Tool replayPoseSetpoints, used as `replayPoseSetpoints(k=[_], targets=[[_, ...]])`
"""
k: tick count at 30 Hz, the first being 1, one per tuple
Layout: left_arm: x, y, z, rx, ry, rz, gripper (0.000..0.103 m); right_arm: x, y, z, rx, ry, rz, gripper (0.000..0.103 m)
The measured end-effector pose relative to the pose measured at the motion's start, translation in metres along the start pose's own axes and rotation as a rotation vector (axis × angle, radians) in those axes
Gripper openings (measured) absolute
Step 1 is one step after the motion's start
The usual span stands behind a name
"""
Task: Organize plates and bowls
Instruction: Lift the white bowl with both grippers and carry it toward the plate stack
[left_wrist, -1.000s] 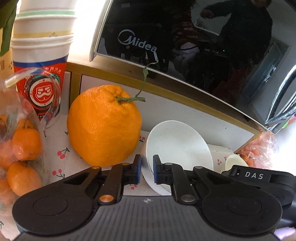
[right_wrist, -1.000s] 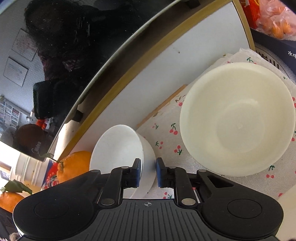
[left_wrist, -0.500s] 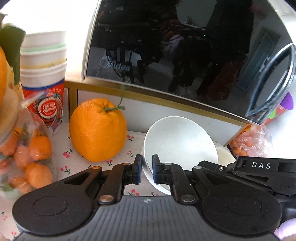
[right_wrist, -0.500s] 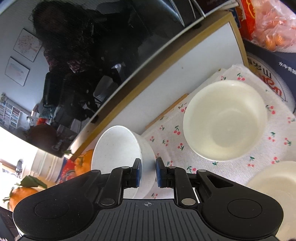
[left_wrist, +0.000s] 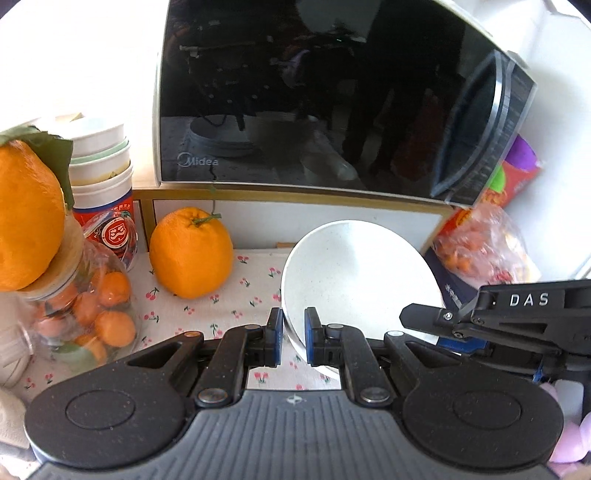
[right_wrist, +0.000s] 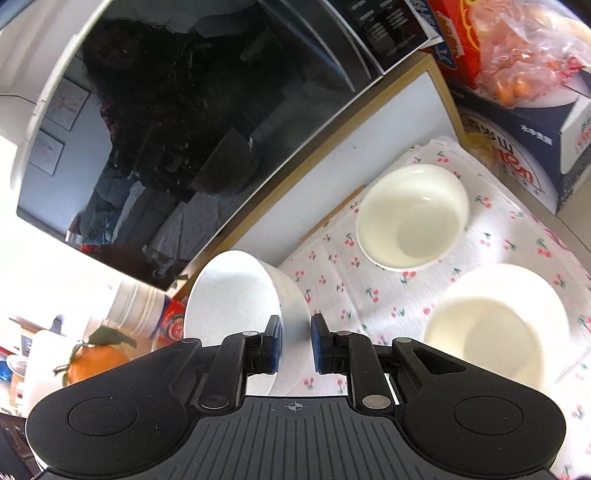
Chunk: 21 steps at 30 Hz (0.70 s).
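Note:
A white speckled bowl (left_wrist: 354, 280) hangs tilted above the cherry-print cloth (left_wrist: 207, 314). My left gripper (left_wrist: 293, 336) is shut on its left rim. The right gripper (left_wrist: 517, 314) shows at the right edge of the left wrist view, against the bowl's far side. In the right wrist view the same bowl (right_wrist: 232, 291) has its wall pinched between the pads of my right gripper (right_wrist: 295, 343). Two cream bowls stand upright on the cloth (right_wrist: 343, 273), one farther back (right_wrist: 412, 218) and one nearer at the right (right_wrist: 495, 325).
A black microwave (left_wrist: 314, 103) on a white shelf fills the back. A large orange (left_wrist: 191, 253), a jar of small oranges (left_wrist: 74, 306) and stacked paper cups (left_wrist: 101, 177) crowd the left. A bag of snacks (left_wrist: 480, 243) and a box (right_wrist: 517, 136) stand at the right.
Both grippers have risen and drawn back from the microwave, carrying the speckled bowl off the cloth. The second cream bowl has come into the right wrist view.

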<state>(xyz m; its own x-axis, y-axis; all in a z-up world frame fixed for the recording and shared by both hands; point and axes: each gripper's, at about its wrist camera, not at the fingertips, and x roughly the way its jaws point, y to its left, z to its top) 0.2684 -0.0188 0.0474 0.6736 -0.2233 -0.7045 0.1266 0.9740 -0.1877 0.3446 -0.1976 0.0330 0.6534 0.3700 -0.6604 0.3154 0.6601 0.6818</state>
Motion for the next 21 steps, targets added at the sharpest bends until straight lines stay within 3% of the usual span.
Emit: replayPoseSetpoints(k=[21], targets=[[-0.041,-0.059,-0.069,0.242,0.154,-0.066,0.012,-0.104,-0.053,-0.068,0.033,0.011,-0.098,0.017]])
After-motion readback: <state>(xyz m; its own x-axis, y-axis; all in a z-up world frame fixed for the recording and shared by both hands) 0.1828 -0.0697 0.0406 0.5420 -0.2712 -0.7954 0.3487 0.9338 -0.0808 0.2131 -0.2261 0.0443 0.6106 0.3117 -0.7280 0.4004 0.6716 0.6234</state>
